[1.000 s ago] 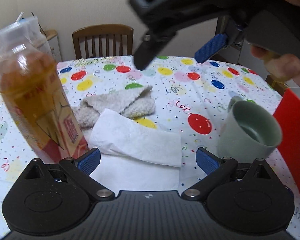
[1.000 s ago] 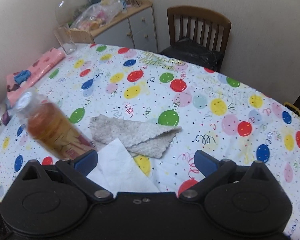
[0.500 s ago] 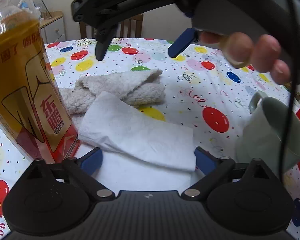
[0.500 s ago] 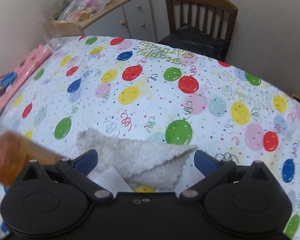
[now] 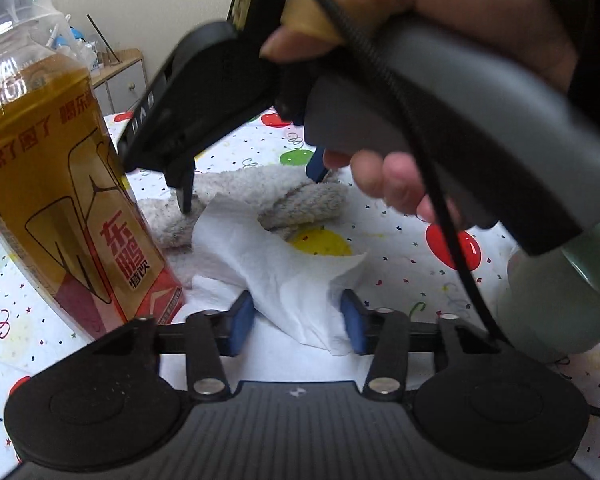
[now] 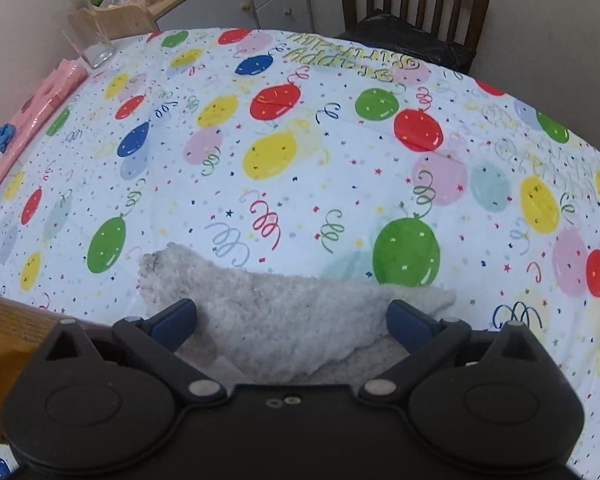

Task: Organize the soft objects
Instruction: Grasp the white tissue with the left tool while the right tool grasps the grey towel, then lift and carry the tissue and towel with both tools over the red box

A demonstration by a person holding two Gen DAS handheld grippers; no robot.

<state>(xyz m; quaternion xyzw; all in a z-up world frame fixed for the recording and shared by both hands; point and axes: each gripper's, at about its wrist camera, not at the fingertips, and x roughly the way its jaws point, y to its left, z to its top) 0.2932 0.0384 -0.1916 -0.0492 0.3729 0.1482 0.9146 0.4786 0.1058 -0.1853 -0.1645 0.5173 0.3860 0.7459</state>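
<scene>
Around the napkin [image 5: 284,276], closing left gripper [image 5: 298,322].

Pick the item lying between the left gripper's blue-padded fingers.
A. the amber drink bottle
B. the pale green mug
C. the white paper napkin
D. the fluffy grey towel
C: in the left wrist view the crumpled white paper napkin bunches up between the closing blue-padded fingers of the left gripper, while the fluffy grey towel lies farther off.

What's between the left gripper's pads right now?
A bunched fold of the white tissue, seen in the left wrist view. The left gripper is closing on it, and the grey towel lies beyond, under the right gripper.
</scene>
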